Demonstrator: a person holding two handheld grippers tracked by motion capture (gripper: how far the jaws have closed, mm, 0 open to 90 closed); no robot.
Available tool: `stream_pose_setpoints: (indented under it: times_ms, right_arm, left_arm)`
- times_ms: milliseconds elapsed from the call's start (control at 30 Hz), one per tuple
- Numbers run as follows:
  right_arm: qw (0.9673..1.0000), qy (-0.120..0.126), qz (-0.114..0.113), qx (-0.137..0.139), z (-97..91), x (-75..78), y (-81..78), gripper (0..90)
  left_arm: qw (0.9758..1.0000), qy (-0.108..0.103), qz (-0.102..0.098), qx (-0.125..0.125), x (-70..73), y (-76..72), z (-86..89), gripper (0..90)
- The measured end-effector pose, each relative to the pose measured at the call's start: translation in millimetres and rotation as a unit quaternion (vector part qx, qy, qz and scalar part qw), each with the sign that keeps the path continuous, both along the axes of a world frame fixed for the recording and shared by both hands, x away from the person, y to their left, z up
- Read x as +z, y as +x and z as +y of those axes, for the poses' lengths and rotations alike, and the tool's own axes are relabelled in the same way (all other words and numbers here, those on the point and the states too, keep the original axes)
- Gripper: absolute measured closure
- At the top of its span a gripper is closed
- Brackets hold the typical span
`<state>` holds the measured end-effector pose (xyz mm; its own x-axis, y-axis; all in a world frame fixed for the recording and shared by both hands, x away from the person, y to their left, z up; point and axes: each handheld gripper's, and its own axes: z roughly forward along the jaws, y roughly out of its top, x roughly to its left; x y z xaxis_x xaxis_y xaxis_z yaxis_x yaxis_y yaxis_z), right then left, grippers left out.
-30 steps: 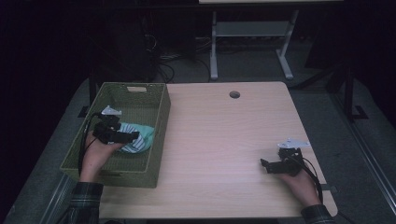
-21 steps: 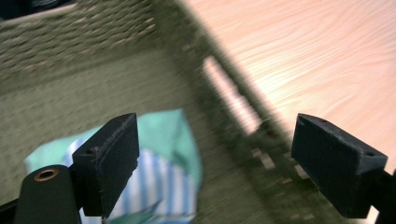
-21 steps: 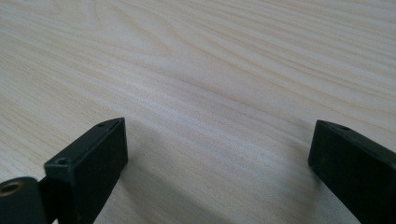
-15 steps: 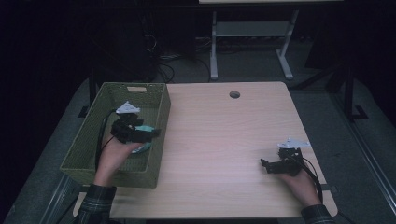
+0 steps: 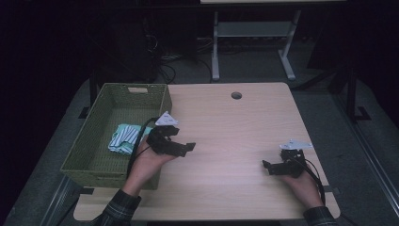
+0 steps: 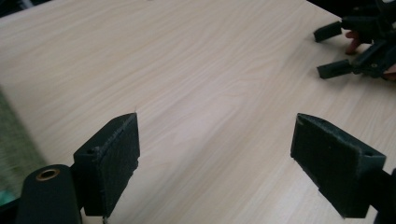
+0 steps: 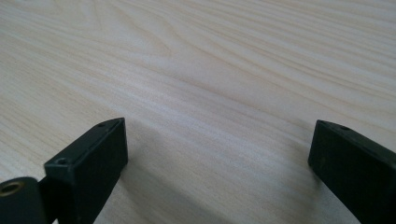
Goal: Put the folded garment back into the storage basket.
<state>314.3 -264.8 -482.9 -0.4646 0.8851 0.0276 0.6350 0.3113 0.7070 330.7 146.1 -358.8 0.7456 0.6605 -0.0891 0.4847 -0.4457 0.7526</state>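
A green woven basket point(image 5: 89, 155) stands on the left part of the wooden table point(image 5: 226, 127). Inside it lies a teal and white striped cloth point(image 5: 123, 138). My left gripper point(image 5: 187, 147) hovers just right of the basket's right wall, over bare wood, open with nothing between its jaws; in the left gripper view my left gripper point(image 6: 215, 158) frames plain tabletop. My right gripper point(image 5: 266, 166) rests low near the table's front right, open and empty, and my right gripper point(image 7: 217, 163) looks along bare wood. The right gripper point(image 6: 334, 51) also appears far off in the left gripper view.
A round cable hole point(image 5: 236, 95) sits near the table's far edge. Behind the table stand a white metal frame point(image 5: 249, 42) and tangled cables point(image 5: 174, 52) on a dark floor. The table's front edge is close to both hands.
My left gripper has lifted out of the basket and moved right over the table, leaving the striped cloth in the basket. The right gripper has stayed put.
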Motion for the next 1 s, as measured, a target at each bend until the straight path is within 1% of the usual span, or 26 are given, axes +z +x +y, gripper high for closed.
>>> stream_pose_setpoints:
  times_ms: [67, 133, 200, 267, 433, 667, 767, 833, 900, 1000]
  right_arm:
    - [1.0, 0.0, 0.0, 0.0, 0.0, 0.0, -0.1, 4.3]
    - [1.0, 0.0, 0.0, 0.0, 0.0, 0.0, 0.0, 4.3]
    - [1.0, 0.0, 0.0, 0.0, -0.1, 0.0, 0.0, 4.3]
    - [1.0, 0.0, 0.0, 0.0, 0.0, 0.0, 0.0, 4.3]
    - [1.0, 0.0, 0.0, 0.001, 0.0, 0.0, 0.0, 4.3]
    - [1.0, -0.001, 0.0, 0.002, 0.0, 0.0, 0.0, 4.3]
    - [1.0, -0.001, 0.0, 0.001, 0.0, 0.0, 0.0, 4.3]
    - [1.0, -0.001, 0.0, 0.002, 0.0, 0.0, 0.0, 4.3]
    - [1.0, -0.001, 0.0, 0.003, 0.0, 0.0, 0.0, 4.3]
    - [1.0, -0.001, -0.001, 0.003, 0.0, 0.0, 0.0, 4.3]
  left_arm:
    - [1.0, -0.001, 0.0, -0.007, -6.1, -2.2, -9.1, 15.1]
    - [0.9999, 0.008, 0.0, -0.014, -12.3, -4.0, -16.8, 15.1]
    - [0.9998, 0.01, 0.0, -0.02, -19.4, -4.6, -23.1, 15.1]
    - [0.9996, 0.015, 0.006, -0.023, -26.8, -5.5, -29.3, 15.0]
    - [0.999, 0.031, 0.01, -0.032, -45.7, -6.5, -42.2, 15.0]
    - [0.998, 0.048, 0.016, -0.038, -69.4, -7.9, -55.9, 14.9]
    - [0.9971, 0.061, 0.017, -0.044, -79.0, -7.4, -60.4, 14.8]
    - [0.9969, 0.063, 0.019, -0.043, -84.7, -6.6, -62.1, 14.6]
    - [0.9966, 0.065, 0.027, -0.043, -89.6, -6.1, -62.8, 14.6]
    - [0.9963, 0.068, 0.033, -0.041, -96.5, -4.8, -63.5, 14.4]
